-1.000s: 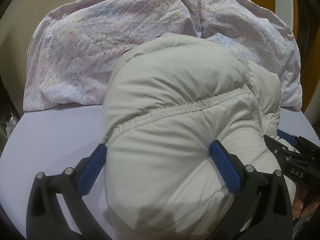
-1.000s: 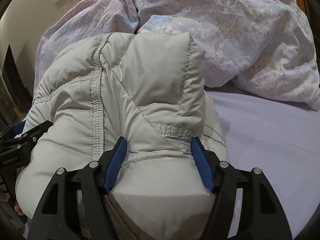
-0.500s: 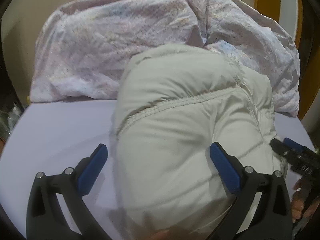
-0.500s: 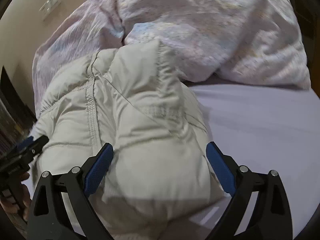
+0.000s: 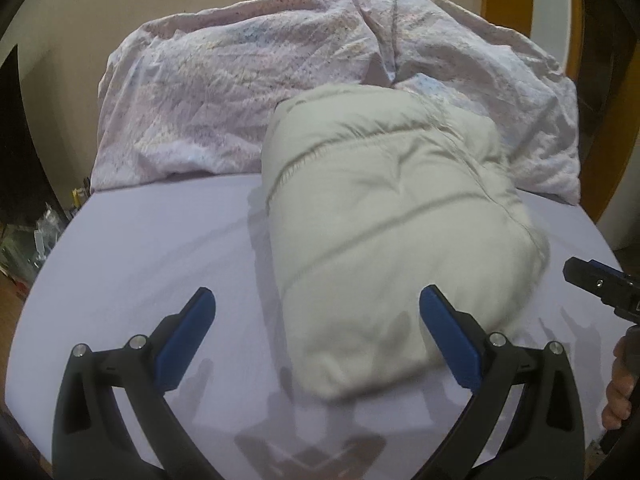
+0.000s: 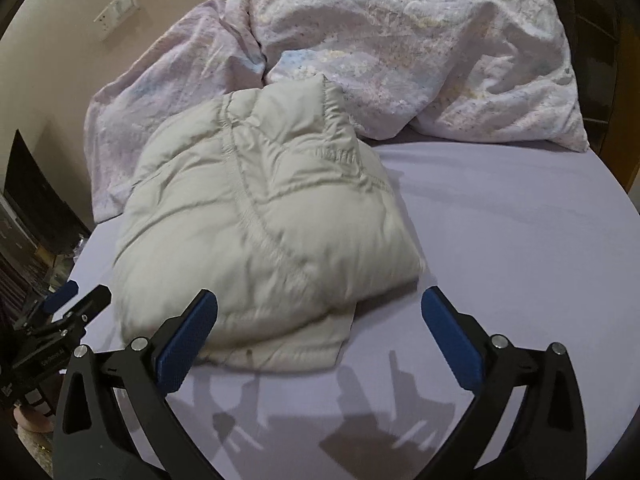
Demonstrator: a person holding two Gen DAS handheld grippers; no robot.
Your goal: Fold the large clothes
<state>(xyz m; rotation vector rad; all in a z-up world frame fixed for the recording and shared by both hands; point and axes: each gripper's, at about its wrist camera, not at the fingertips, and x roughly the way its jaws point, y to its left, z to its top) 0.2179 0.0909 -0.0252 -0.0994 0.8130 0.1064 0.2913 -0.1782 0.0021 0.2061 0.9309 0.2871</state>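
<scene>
Item 1. Left gripper [image 5: 316,336]: fingers [image 5: 186,332] spread wide, blue pads facing inward, nothing between them but the near left corner of the garment. They hang above the bed, apart from the fabric, so the bundle lies under its own weight.

Item 2. Right gripper [image 6: 319,334]: fingers [image 6: 188,336] likewise spread wide and empty. The left pad sits in front of the bundle's near edge; whether it touches cannot be told. The right pad is over bare sheet.

Item 3. Puffer jacket [image 5: 384,216], pale grey-beige, quilted, stitched seams showing. Folded into a compact, thick bundle lying in the middle of the bed, long axis running away from the grippers, its far end against the duvet. In the right wrist view a flat lower layer [image 6: 288,350] pokes out beneath the near edge, and a collar or flap stands up at the far end. Judgement: the fold looks essentially finished; the padding is springy and may creep open, so a press-down or tuck of the protruding layer could still be wanted.

Item 4. Bed [image 5: 140,248]: lilac fitted sheet, smooth, serving as the folding surface.

Item 5. Duvet [image 5: 248,80]: pink-patterned, crumpled, heaped along the head end, presumably pushed back for working room.

Item 6. Wall switch plate [image 6: 116,12], beige wall behind the bed.
</scene>
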